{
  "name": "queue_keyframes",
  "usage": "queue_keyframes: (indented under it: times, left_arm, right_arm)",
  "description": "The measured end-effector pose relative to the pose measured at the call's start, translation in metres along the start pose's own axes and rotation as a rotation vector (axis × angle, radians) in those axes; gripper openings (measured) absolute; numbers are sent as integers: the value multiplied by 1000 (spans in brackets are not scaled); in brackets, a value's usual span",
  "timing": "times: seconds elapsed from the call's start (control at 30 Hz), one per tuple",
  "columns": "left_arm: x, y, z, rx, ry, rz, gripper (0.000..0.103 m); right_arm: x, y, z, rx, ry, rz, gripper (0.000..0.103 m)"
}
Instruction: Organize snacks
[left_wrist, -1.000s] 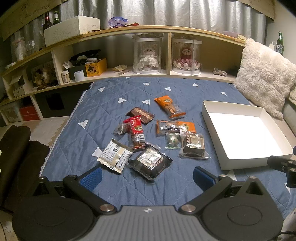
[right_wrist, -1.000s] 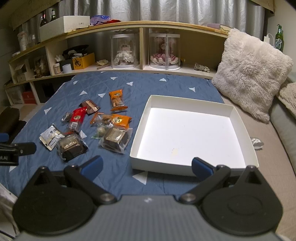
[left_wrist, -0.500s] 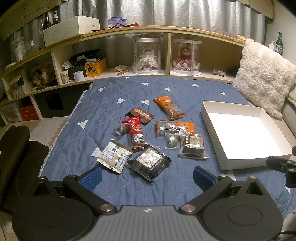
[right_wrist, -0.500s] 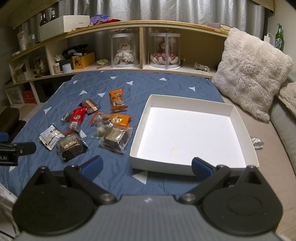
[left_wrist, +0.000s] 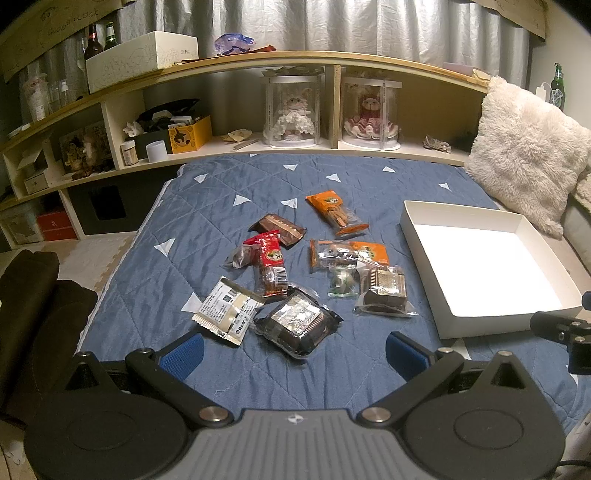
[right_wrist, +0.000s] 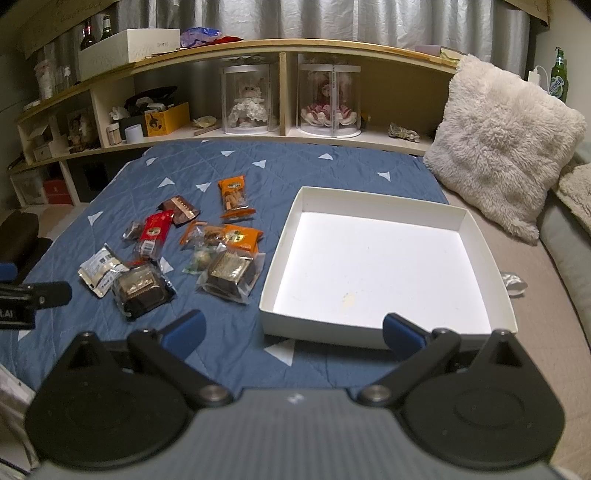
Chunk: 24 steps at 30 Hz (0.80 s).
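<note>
Several wrapped snacks lie in a loose pile on the blue quilt: a dark chocolate cake pack (left_wrist: 295, 323), a white packet (left_wrist: 227, 310), a red packet (left_wrist: 271, 260), an orange biscuit pack (left_wrist: 336, 214), a clear-wrapped brown cake (left_wrist: 384, 290). A shallow white box (left_wrist: 424, 258) stands empty to their right; it also shows in the right wrist view (right_wrist: 376, 254). My left gripper (left_wrist: 293, 354) is open and empty, just short of the dark cake pack. My right gripper (right_wrist: 291, 332) is open and empty at the box's near edge.
A wooden shelf (left_wrist: 332, 59) with doll cases (left_wrist: 291, 110) runs along the back. A fluffy cream pillow (right_wrist: 498, 147) leans at the right. A dark brown cushion (left_wrist: 26, 295) lies at the quilt's left edge. A crumpled foil scrap (right_wrist: 513, 282) lies right of the box.
Both grippers have crept slightly forward toward the snacks and box. Nothing on the quilt has moved.
</note>
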<state>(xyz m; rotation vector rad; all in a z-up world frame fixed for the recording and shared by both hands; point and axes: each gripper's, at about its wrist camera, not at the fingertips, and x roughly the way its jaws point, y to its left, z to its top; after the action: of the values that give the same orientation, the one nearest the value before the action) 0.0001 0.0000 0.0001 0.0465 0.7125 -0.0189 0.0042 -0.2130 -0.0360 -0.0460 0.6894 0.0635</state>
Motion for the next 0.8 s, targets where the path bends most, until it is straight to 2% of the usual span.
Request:
queue_keyframes:
  times: [0.8]
  left_arm:
    - [0,0,0,-1,-1,-1,103]
  right_arm:
    - [1,-1,-2,0,2,-1,103]
